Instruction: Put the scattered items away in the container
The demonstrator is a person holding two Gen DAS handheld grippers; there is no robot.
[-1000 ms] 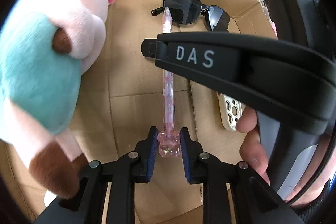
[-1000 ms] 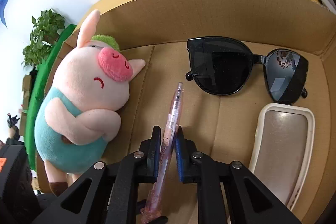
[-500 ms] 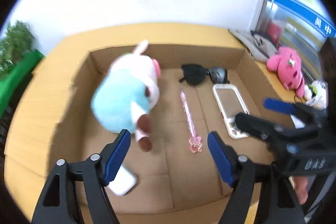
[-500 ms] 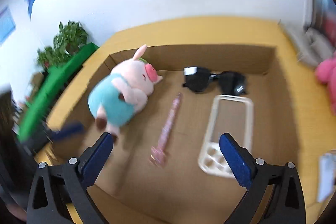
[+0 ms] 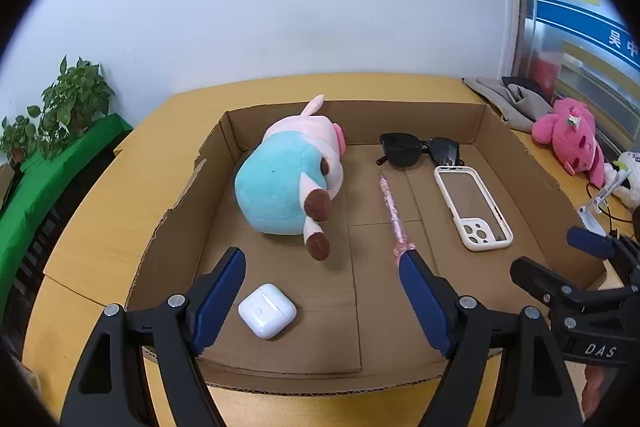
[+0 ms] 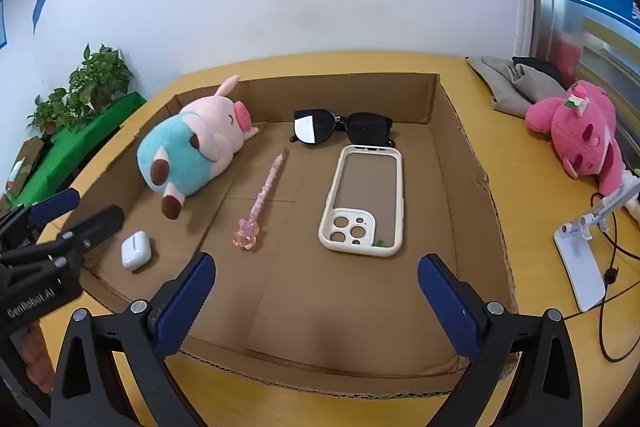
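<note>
A shallow cardboard box (image 5: 180,195) (image 6: 460,147) holds a pink and teal pig plush (image 5: 280,183) (image 6: 192,151), black sunglasses (image 5: 416,149) (image 6: 340,127), a pink pen (image 5: 392,215) (image 6: 264,195), a cream phone case (image 5: 486,245) (image 6: 352,227) and a white earbud case (image 5: 267,311) (image 6: 135,249). My left gripper (image 5: 322,259) (image 6: 92,207) hovers open above the box's near left side, nothing between its fingers. Over the near right side, my right gripper (image 6: 316,263) (image 5: 550,253) stands wide open, also holding nothing.
The box sits on a yellow table (image 6: 520,187). To its right lie a pink plush (image 6: 576,131) (image 5: 568,139), a grey cloth (image 6: 512,83) and a white phone stand (image 6: 580,263) with a cable. Green plants (image 5: 72,99) stand at the left by the wall.
Both grippers were shut on the pink pen low inside the box. They have let it go, opened wide and drawn back and up; the pen now lies on the box floor.
</note>
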